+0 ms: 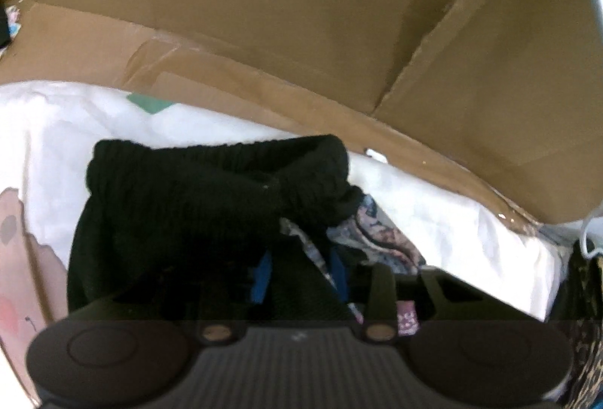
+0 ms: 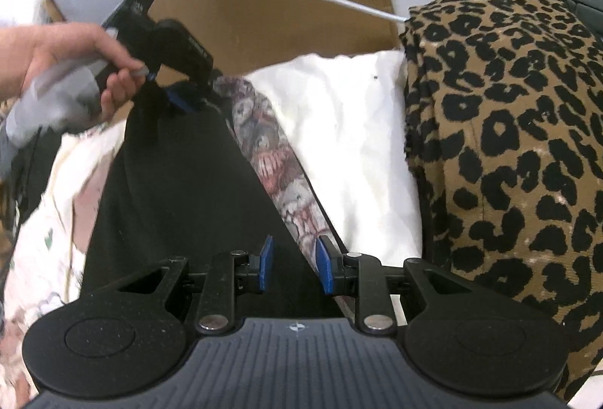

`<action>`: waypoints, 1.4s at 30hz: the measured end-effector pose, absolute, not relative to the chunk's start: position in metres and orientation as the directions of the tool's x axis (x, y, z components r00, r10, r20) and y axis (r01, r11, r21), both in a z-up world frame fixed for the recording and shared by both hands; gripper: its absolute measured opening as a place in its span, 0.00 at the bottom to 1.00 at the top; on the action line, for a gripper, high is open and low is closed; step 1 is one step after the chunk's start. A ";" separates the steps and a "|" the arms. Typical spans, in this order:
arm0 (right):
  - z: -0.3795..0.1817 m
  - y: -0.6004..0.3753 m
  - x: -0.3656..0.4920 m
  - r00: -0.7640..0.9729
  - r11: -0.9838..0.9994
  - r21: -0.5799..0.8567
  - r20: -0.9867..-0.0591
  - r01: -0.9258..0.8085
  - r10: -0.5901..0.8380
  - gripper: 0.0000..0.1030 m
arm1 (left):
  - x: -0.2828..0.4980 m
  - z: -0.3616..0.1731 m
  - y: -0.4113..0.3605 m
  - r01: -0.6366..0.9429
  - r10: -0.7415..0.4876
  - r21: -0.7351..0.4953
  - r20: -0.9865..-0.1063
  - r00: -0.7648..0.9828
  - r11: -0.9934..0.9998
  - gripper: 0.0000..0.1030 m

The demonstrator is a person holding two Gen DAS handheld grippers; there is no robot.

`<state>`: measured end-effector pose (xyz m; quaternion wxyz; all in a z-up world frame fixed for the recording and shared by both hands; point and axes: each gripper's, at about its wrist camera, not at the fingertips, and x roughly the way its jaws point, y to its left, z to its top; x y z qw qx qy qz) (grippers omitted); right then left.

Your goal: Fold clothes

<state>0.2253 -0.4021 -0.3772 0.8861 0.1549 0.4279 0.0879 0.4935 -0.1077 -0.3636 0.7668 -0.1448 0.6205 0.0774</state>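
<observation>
Stretching between both grippers, the black garment [image 2: 181, 190] runs taut over the white bedding [image 2: 350, 145], its gathered waistband [image 1: 226, 160] bunched at the far end and a patterned cloth [image 2: 279, 160] peeking along its edge. Cardboard [image 1: 301, 13] walls in the far side; a leopard-print fabric [image 2: 508, 145] crowds the right, leaving white room in between. The left gripper [image 1: 297, 269] has its blue pads buried in black cloth, apparently clamped on it. The right gripper [image 2: 294, 267] sits part-open, pads astride the garment's near edge, not pinching.
</observation>
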 end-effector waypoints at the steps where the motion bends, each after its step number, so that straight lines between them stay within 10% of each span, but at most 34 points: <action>1: -0.378 -0.401 0.225 0.616 0.938 0.346 -0.733 -0.027 0.288 0.31 | 0.493 -0.363 -0.107 -0.304 -0.065 -0.129 -0.975 0.214 0.944 0.11; 9: -0.382 -0.395 0.219 0.597 0.935 0.352 -0.744 -0.031 0.300 0.02 | 0.496 -0.325 -0.109 -0.227 -0.118 -0.171 -0.966 0.232 0.959 0.03; 25: -0.377 -0.413 0.207 0.646 0.952 0.298 -0.740 0.063 0.189 0.00 | 0.506 -0.333 -0.119 -0.249 -0.235 -0.326 -0.912 0.335 0.912 0.03; 31: -0.376 -0.418 0.207 0.634 0.966 0.249 -0.758 0.066 0.152 0.03 | 0.503 -0.349 -0.117 -0.217 -0.300 -0.406 -0.867 0.397 0.888 0.26; 42: -0.355 -0.411 0.196 0.700 0.944 0.327 -0.686 0.050 0.200 0.03 | 0.470 -0.307 -0.156 0.092 -0.195 -0.173 -0.906 0.376 0.981 0.33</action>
